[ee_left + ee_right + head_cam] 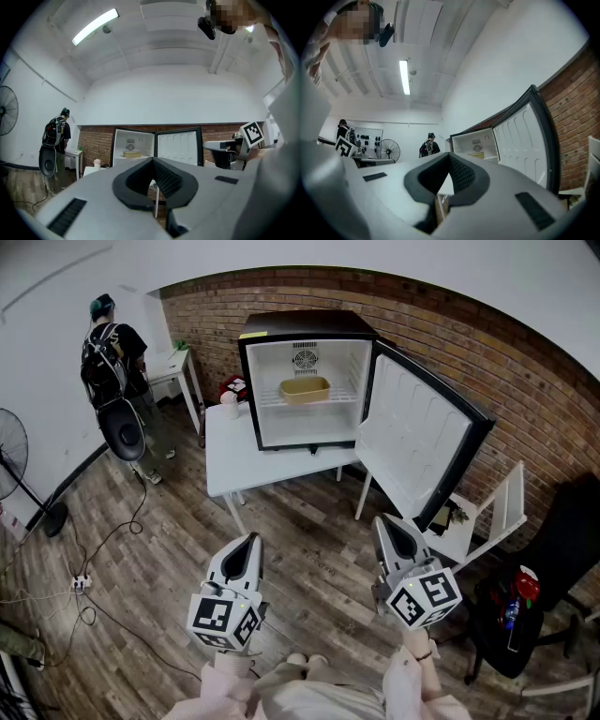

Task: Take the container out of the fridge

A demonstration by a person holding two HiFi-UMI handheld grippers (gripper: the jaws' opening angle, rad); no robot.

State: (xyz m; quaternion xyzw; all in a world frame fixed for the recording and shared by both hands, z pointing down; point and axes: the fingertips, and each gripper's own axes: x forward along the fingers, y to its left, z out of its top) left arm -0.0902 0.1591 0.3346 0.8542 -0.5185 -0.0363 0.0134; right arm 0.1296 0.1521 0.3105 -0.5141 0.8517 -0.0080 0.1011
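A tan container [305, 389] sits on the wire shelf inside the small fridge [267, 338], which stands on a white table [244, 470] with its door [417, 442] swung wide to the right. Both grippers are held low and far back from the fridge, over the wooden floor. My left gripper [247, 542] is shut with nothing in it, and so is my right gripper [384, 525]. In the left gripper view the container [132, 154] shows beyond the closed left gripper [152, 161]. In the right gripper view the container [483, 155] appears past the shut right gripper [450, 158].
A person with a backpack [114, 357] stands at the far left by a small white table [173, 362]. A fan [14, 470] and floor cables [80, 582] lie left. A pink cup [229, 405] stands beside the fridge. A white rack [492, 517] and black chair [553, 568] are right.
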